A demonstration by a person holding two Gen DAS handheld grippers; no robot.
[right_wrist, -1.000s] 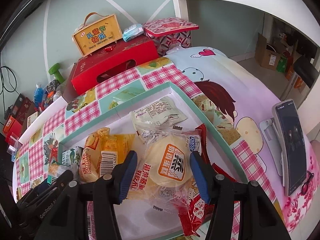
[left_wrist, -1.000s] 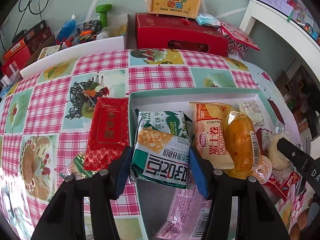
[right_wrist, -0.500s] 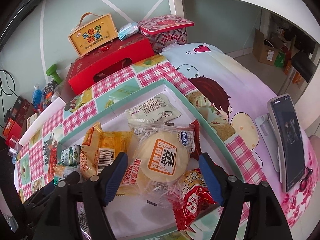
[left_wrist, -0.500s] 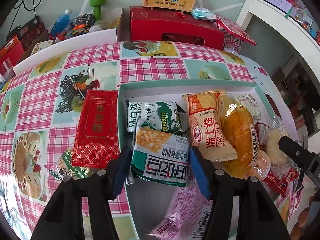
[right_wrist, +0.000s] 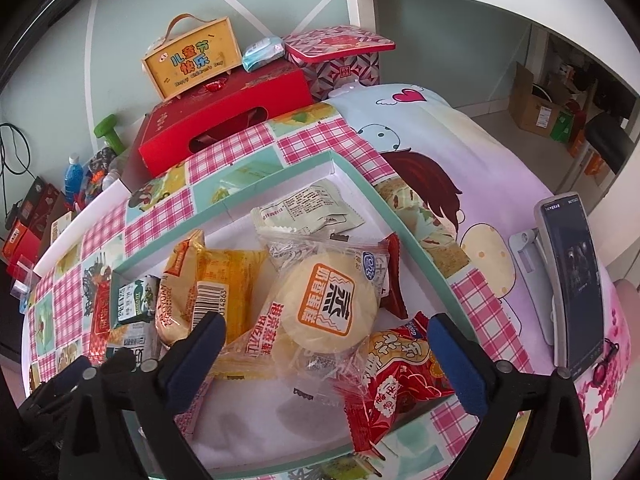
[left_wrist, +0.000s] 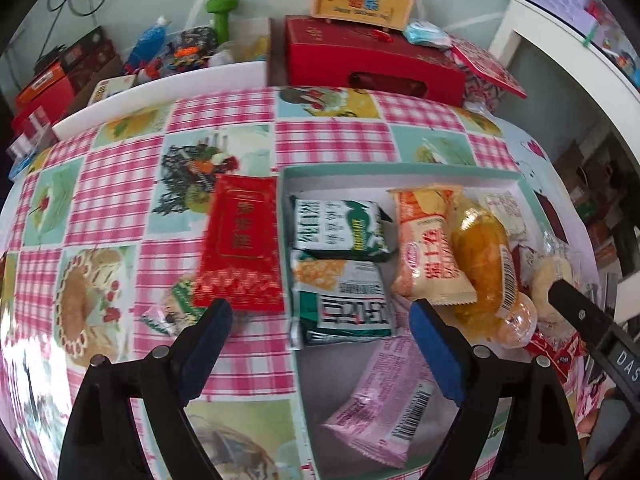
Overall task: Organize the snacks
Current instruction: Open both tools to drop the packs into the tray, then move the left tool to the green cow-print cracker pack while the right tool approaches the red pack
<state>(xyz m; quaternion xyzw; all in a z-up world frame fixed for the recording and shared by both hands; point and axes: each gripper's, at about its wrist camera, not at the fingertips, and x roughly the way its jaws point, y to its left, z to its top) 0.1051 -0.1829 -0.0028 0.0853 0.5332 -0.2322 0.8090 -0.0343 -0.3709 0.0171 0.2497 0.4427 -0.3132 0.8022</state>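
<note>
- Bench [left_wrist: 120, 208] under a pink checked cloth carries a shallow teal-rimmed box [left_wrist: 400, 170] filled with wrapped snacks.
- Red packet [left_wrist: 240, 248] lies on the cloth, just left of the box.
- Left gripper [left_wrist: 320, 344]: fingers have just been opening, now apart around a green-and-white biscuit pack [left_wrist: 344, 304], not touching it.
- Right gripper [right_wrist: 326, 354]: fingers have just been opening, now wide apart, either side of a round cake [right_wrist: 326, 304] in clear wrap.

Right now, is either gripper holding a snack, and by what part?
Nothing is held. The left gripper and right gripper have just been opening and stand clear of the packets in the tray.
</note>
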